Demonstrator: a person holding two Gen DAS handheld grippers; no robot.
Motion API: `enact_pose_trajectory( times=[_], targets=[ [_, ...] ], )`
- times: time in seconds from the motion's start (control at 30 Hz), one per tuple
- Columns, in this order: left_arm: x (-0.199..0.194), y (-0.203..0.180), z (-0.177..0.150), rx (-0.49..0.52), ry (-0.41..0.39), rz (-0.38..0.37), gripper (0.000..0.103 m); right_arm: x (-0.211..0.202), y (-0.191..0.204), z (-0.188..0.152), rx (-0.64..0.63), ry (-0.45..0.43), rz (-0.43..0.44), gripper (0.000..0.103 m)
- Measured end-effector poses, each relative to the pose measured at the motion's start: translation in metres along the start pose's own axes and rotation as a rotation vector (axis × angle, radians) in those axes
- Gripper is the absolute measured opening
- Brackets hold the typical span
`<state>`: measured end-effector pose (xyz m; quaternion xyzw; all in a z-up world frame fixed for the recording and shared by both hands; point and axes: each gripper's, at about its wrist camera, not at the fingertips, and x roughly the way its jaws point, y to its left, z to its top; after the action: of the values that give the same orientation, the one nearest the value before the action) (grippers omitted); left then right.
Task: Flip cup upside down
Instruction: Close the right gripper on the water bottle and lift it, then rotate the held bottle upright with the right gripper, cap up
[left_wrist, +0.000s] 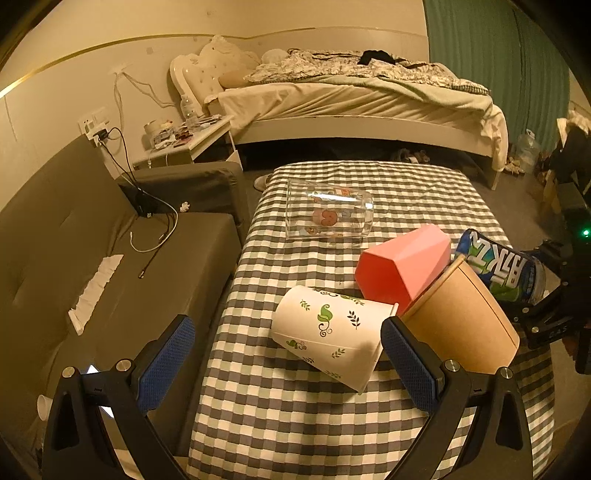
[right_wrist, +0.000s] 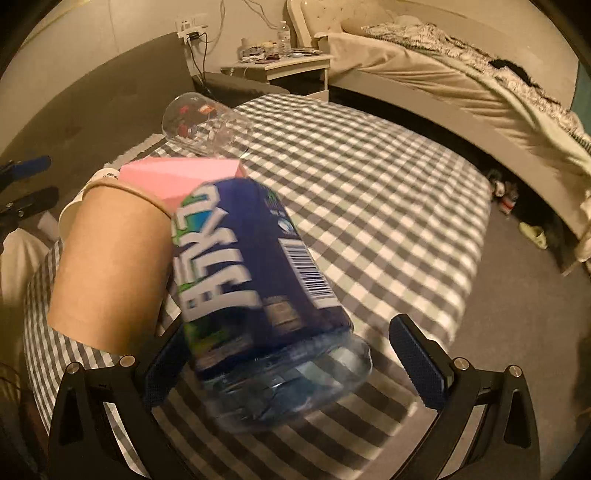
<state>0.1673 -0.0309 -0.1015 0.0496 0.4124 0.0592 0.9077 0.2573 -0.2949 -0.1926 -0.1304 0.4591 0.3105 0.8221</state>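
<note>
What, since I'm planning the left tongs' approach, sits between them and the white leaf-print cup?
Nothing visible does. The white leaf-print cup lies on its side directly ahead of the open left tongs. The brown paper cup crowds them on the right side, though.

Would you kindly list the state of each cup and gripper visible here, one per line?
white leaf-print cup: on its side, ahead of the left gripper
pink cup: tipped over, leaning on the others
brown paper cup: tilted, not upright
glass cup: lying on its side, apart from the rest
blue-labelled cup: tilted between the right gripper's fingers, blurred
left gripper: open, holding nothing
right gripper: open, grip unclear
</note>
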Motion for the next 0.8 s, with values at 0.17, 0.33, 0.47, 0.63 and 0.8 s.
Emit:
enact_pose_trajectory(
  times=[0.17,0.33,0.47,0.63,0.8],
  targets=[
    [-0.002,-0.004,-0.003,0.008,0.008,0.002,0.103,0.001,0.003,-0.005,0.018,-0.008,0.037,0.077],
    [-0.021,-0.004,-0.006,0.009,-0.017,-0.007,0.103,-0.021,0.014,-0.014,0.025,-0.031,-0.01,0.074],
    [-0.046,0.003,-0.009,-0.004,-0.052,-0.019,0.103,-0.06,0.029,-0.021,0.063,-0.07,-0.074,0.074],
    [-0.081,0.016,-0.021,-0.013,-0.099,-0.037,0.103,-0.119,0.063,-0.036,0.132,-0.159,-0.126,0.072],
    [-0.102,0.032,-0.043,-0.031,-0.11,-0.039,0.103,-0.155,0.135,-0.053,0.142,-0.217,-0.163,0.072]
  ],
)
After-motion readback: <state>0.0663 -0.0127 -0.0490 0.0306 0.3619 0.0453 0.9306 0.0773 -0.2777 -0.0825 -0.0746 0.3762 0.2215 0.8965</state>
